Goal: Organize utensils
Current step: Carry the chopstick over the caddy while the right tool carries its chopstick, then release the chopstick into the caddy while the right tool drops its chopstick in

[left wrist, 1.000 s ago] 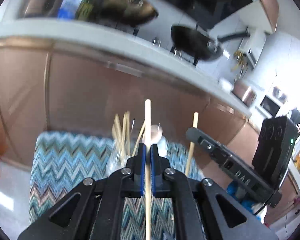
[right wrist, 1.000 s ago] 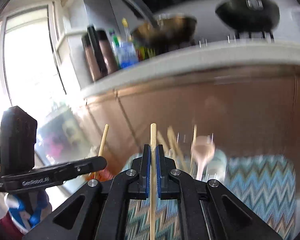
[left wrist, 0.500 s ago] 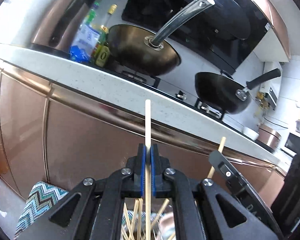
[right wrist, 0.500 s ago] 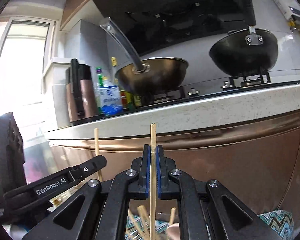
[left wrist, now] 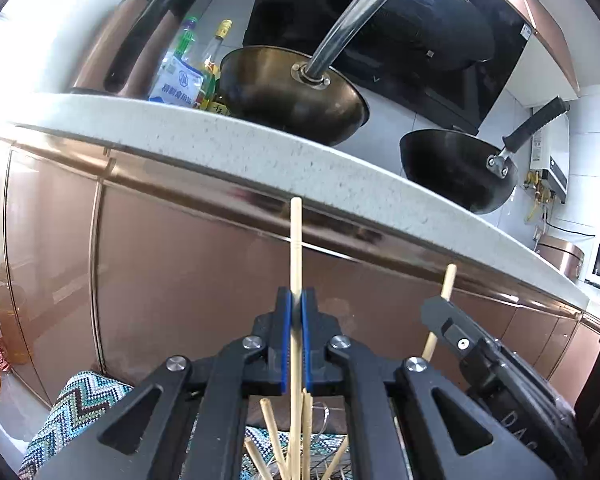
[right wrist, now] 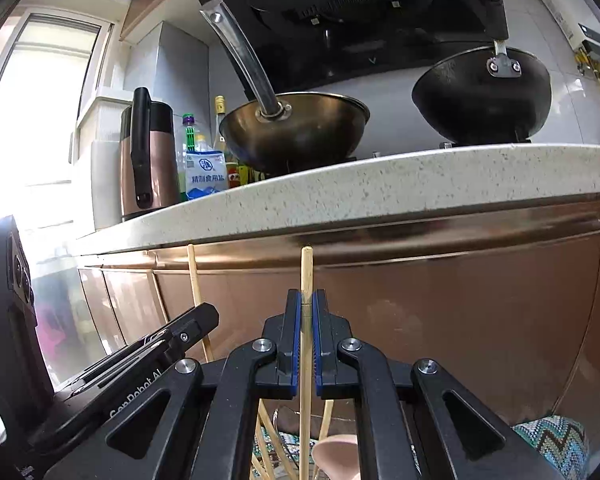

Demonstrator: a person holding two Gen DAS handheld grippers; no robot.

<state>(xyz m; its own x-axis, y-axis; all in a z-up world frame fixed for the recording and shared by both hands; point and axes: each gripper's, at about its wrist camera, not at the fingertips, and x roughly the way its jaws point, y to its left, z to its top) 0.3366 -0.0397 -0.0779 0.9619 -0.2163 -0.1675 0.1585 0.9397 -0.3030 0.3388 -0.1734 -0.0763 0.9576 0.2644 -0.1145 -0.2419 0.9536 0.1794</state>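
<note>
Both wrist cameras sit low, close to the copper cabinet fronts [left wrist: 172,280], tilted upward past the speckled countertop edge [right wrist: 420,188]; left angles rightward, right faces squarely, sharing the brass wok [left wrist: 292,92] and black wok [right wrist: 484,96].

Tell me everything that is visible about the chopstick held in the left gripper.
The chopstick is a thin, straight stick of pale wood or bamboo, with a faint groove ring near its blunt upper end. It stands almost upright, clamped between the blue-padded jaws of the left gripper, which touch it on both sides. Its top rises in front of the copper-coloured cabinet; its lower part runs down among other chopsticks below.
</note>
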